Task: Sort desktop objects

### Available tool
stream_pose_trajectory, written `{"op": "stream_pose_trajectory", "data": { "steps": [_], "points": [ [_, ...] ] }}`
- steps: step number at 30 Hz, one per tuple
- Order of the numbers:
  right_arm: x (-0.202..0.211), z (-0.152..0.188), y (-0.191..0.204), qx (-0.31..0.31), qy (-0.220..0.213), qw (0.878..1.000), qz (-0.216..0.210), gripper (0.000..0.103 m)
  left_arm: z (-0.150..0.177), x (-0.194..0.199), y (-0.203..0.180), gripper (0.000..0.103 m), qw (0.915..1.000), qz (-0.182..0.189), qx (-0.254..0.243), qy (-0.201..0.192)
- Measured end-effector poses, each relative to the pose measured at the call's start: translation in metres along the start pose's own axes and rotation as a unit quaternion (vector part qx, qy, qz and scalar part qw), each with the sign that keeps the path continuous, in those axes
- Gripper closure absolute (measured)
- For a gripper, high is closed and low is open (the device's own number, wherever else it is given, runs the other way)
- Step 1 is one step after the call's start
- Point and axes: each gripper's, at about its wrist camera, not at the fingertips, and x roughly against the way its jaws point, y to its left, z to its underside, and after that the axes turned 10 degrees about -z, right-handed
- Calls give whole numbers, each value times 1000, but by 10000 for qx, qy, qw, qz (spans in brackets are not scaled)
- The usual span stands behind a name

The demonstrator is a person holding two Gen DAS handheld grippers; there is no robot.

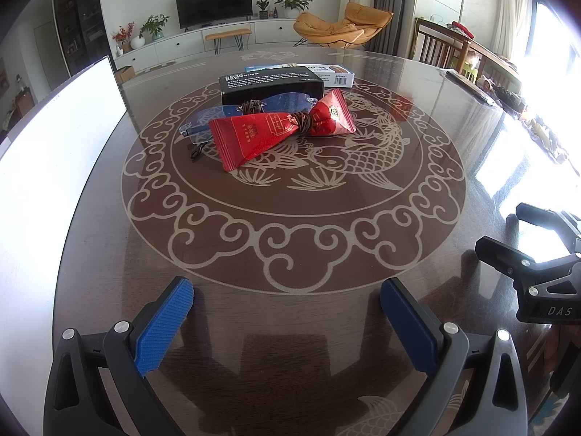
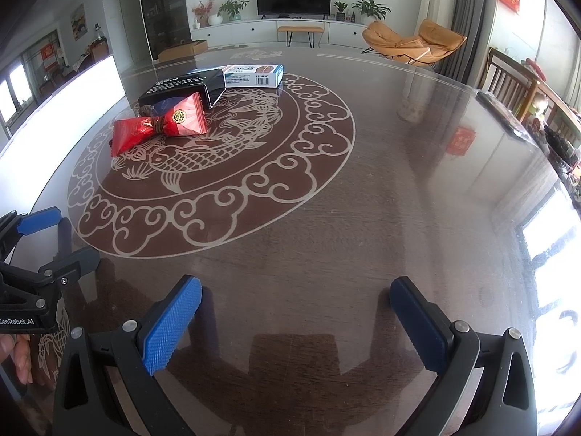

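A red foil packet [image 1: 276, 130] tied in the middle with a brown cord lies on the round patterned table [image 1: 290, 247]. Behind it are clear blue-tinted glasses [image 1: 232, 112], a black box [image 1: 270, 83] and a white-blue box [image 1: 319, 72]. My left gripper [image 1: 287, 312] is open and empty, low over the table's near side. My right gripper [image 2: 296, 312] is open and empty, to the right of the pile. The packet [image 2: 159, 127], black box [image 2: 181, 87] and white-blue box [image 2: 254, 74] show at upper left in the right wrist view.
A white board [image 1: 54, 145] stands along the table's left edge. The right gripper's body [image 1: 537, 272] shows at right in the left wrist view; the left gripper's body [image 2: 32, 254] shows at left in the right wrist view. Wooden chairs [image 2: 508, 83] stand at far right.
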Motion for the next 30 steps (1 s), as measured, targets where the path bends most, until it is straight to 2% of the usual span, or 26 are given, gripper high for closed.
{"op": "stream_pose_trajectory", "data": {
  "steps": [14, 17, 20, 22, 24, 27, 30],
  "points": [
    [0, 0, 0, -1, -1, 10000, -2, 0, 0, 0, 0, 0, 10000, 7, -3, 9],
    [0, 0, 0, -3, -2, 10000, -2, 0, -3, 4, 14, 0, 9992, 238, 312, -94],
    [0, 0, 0, -1, -2, 10000, -2, 0, -22, 4, 45, 0, 9953, 59, 917, -292],
    [0, 0, 0, 0, -2, 10000, -2, 0, -45, -2, 66, 0, 9912, 20, 1284, -309],
    [0, 0, 0, 1, -2, 10000, -1, 0, -70, -11, 82, 0, 9874, -168, 1541, -323],
    [0, 0, 0, 2, -1, 10000, -2, 0, -104, -32, 90, 0, 9829, -453, 1756, -309],
    [0, 0, 0, -1, -2, 10000, -2, 0, -124, -58, 74, 0, 9851, -565, 1615, -160]
  ]
}}
